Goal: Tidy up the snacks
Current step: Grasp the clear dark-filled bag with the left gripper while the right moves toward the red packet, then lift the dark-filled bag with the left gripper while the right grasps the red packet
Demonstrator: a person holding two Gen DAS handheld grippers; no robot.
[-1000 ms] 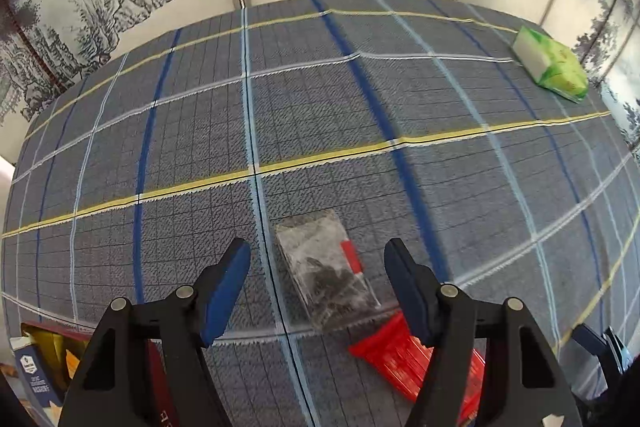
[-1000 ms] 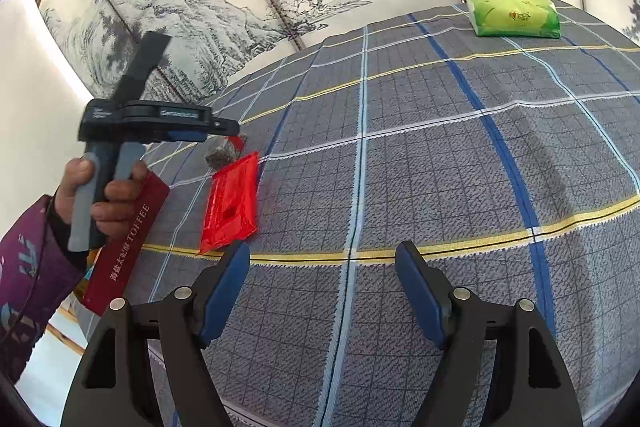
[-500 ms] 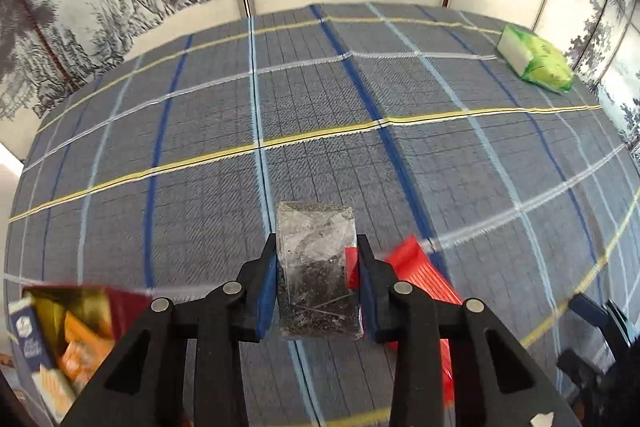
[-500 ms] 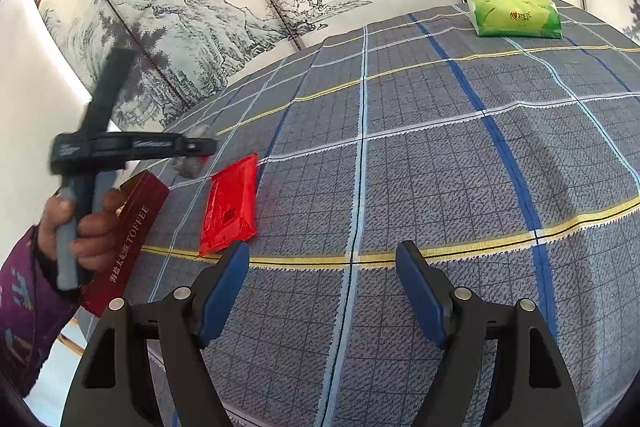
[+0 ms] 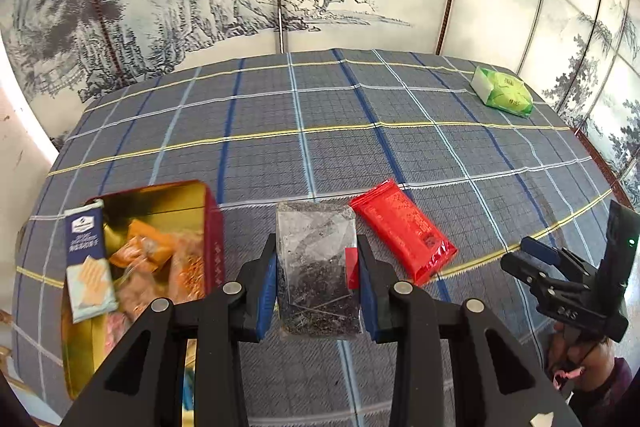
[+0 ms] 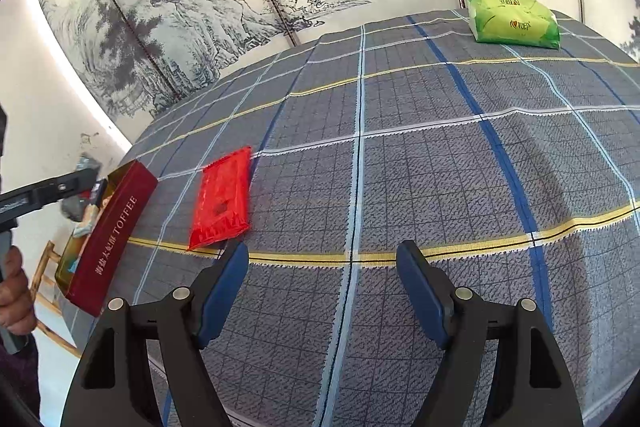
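My left gripper (image 5: 316, 267) is shut on a clear packet of dark snack bits (image 5: 316, 251), held above the checked tablecloth. To its left stands an open red toffee tin (image 5: 212, 227) with a gold inside, holding several wrapped snacks and a blue biscuit pack (image 5: 88, 259). A red snack packet (image 5: 402, 231) lies flat on the cloth just right of the held packet. In the right wrist view the red packet (image 6: 222, 199) lies ahead and left of my open right gripper (image 6: 322, 279), which has nothing between its fingers. The tin (image 6: 116, 227) sits at the table's left edge, with the left gripper (image 6: 86, 181) over it.
A green tissue pack (image 5: 502, 95) (image 6: 512, 21) rests at the far right corner of the table. Painted screen panels stand close behind the far edge. The tablecloth (image 6: 400, 147) drops off at the left edge by the tin. A hand (image 6: 14, 291) holds the left gripper's handle.
The left gripper closed on the clear packet, lifted it off the cloth and carried it left and back toward the tin. The right gripper stayed still.
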